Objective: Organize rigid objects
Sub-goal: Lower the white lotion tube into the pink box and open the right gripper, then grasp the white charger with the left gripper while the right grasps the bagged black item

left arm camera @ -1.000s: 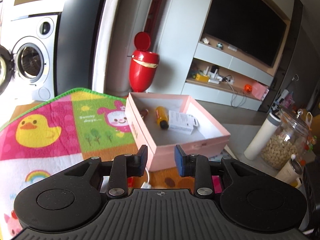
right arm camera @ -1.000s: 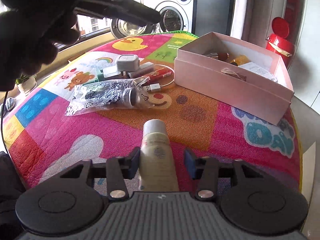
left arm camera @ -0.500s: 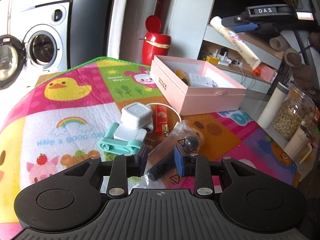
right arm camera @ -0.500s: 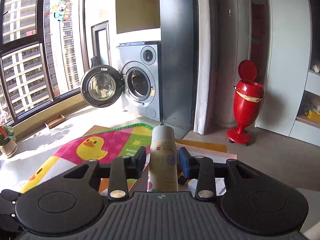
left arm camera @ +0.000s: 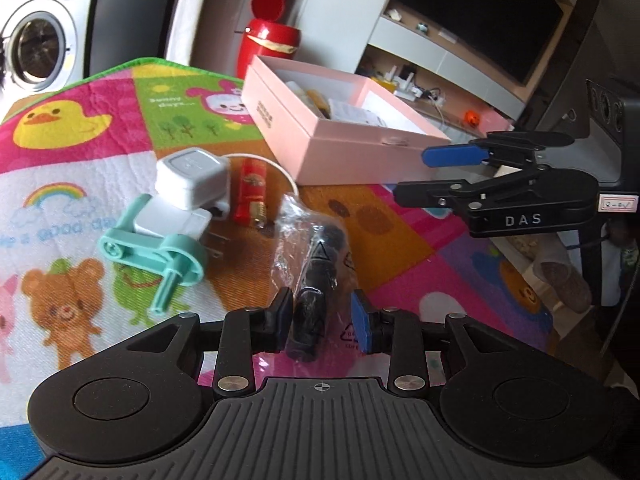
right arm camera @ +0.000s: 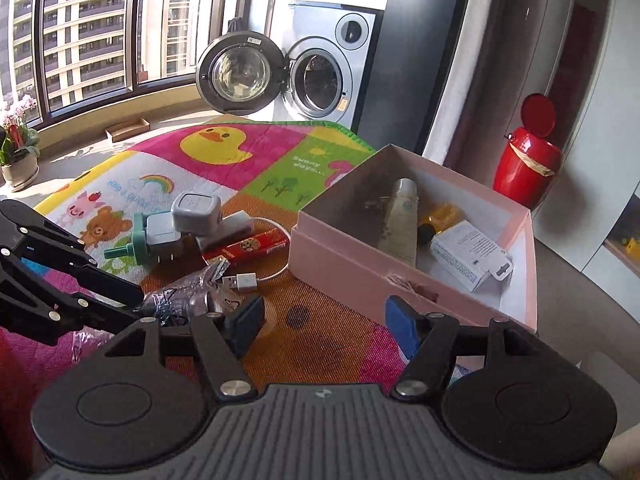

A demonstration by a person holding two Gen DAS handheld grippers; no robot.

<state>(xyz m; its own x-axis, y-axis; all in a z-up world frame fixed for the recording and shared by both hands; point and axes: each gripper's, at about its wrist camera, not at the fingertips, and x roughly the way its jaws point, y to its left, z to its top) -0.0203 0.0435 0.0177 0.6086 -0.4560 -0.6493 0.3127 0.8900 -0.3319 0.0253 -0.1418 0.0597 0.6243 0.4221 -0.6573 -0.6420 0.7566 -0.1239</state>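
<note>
A pink box stands on the colourful mat; it also shows in the right wrist view. In it lie a cream tube, a yellow bottle and a white packet. My left gripper is open low over the mat, its fingers either side of a dark object in a clear plastic bag. My right gripper is open and empty near the box's front wall; it also shows in the left wrist view.
On the mat lie a grey charger, a white adapter, a teal plastic part, a red stick and a white USB cable. A red bin and a washing machine stand behind.
My right gripper has let go of the cream tube, which now lies in the pink box, and its jaws have opened. My left gripper has come down around the bagged dark object.
</note>
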